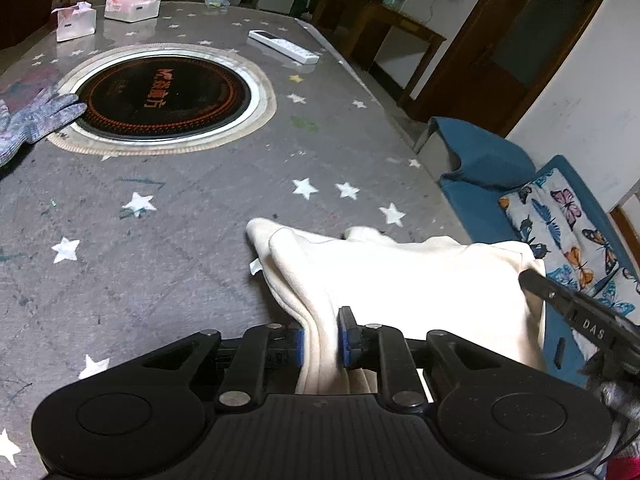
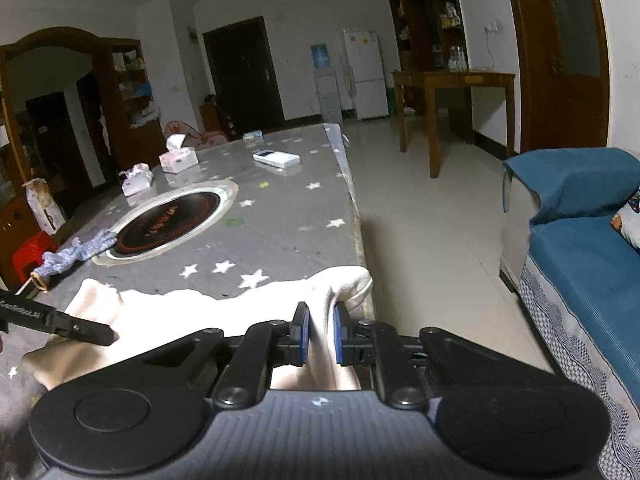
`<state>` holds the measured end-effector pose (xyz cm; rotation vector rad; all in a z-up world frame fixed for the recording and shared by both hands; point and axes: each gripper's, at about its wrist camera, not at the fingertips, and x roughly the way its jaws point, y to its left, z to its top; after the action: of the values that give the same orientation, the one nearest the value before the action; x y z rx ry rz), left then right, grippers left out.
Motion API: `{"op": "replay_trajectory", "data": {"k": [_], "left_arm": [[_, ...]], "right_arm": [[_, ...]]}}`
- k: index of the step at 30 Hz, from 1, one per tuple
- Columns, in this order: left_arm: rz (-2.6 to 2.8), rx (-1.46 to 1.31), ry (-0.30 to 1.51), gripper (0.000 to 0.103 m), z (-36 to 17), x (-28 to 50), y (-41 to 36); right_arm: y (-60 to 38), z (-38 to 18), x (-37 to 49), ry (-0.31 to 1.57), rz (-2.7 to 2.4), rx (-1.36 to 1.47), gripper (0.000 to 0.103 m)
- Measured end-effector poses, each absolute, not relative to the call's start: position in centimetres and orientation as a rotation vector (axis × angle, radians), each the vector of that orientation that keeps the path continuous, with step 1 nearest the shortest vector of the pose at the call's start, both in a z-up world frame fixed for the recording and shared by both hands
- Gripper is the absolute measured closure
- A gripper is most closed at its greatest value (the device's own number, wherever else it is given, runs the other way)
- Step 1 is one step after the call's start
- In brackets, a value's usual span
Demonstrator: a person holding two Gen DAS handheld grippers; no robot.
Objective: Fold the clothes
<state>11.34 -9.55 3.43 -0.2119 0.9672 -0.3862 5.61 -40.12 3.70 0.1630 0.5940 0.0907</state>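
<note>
Left wrist: left tool [image 1: 321,340] clamped on cream garment [image 1: 400,276], near counter [image 1: 160,208] right edge.
Right wrist: right tool [image 2: 320,334] clamped on same garment [image 2: 192,312]. Advice: lower both tools evenly, aligning edges.

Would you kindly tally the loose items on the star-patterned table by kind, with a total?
Cream garment: 1
Tissue packs: 2, one larger, one smaller
White remote control: 1
Knitted glove: 1
Small packet at the far edge: 1
Total: 6
</note>
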Motion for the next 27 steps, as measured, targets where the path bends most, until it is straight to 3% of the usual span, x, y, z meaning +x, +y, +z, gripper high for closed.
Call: {"op": "replay_trajectory", "data": {"k": [7, 16, 27], "left_arm": [[-0.339, -0.178, 0.933, 0.069, 4.4, 11.4, -8.7], [-0.384, -0.138, 0.876, 0.071, 5.9, 12.1, -10.2], [-0.465, -0.058, 0.913, 0.072, 3.4, 14.6, -14.8]], "right_arm": [[-40.4, 3.4, 6.2, 0.589, 0.053, 0.143, 0.087], [-38.3, 3.0, 7.7, 0.621, 0.170, 0.142, 0.086], [-36.0, 1.3, 9.9, 0.662, 0.199, 0.108, 0.077]]}}
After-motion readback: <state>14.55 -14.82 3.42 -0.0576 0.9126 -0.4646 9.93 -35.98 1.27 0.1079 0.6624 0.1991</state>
